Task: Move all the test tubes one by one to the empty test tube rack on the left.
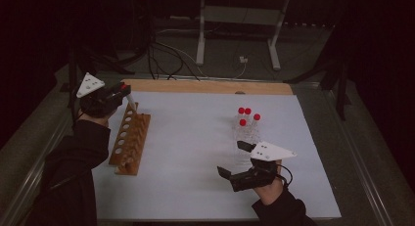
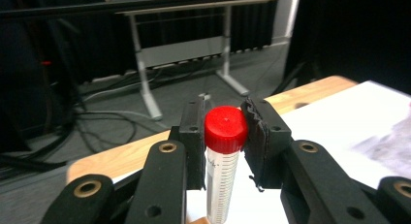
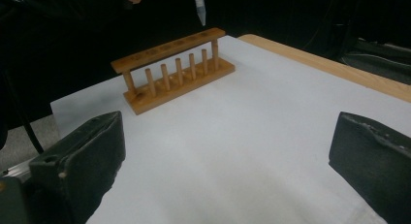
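Note:
My left gripper (image 1: 121, 92) is at the table's far left, shut on a clear graduated tube (image 2: 222, 180) just under its red cap (image 2: 225, 129). The tube hangs slanted, and its pointed tip (image 1: 132, 106) is just above the far end of the wooden rack (image 1: 129, 138). In the right gripper view the tip (image 3: 199, 6) hovers over the rack's (image 3: 174, 69) end hole. A cluster of red-capped tubes (image 1: 247, 119) stands right of centre. My right gripper (image 1: 234, 158) rests near the front, just in front of that cluster, open with nothing between its fingers.
A white sheet (image 1: 195, 138) covers the table, with a wooden edge (image 1: 205, 85) at the far side. Beyond it are a white desk frame (image 1: 235, 20) and cables (image 1: 166, 55) on the floor. The person's dark sleeves come in at the lower left and lower right.

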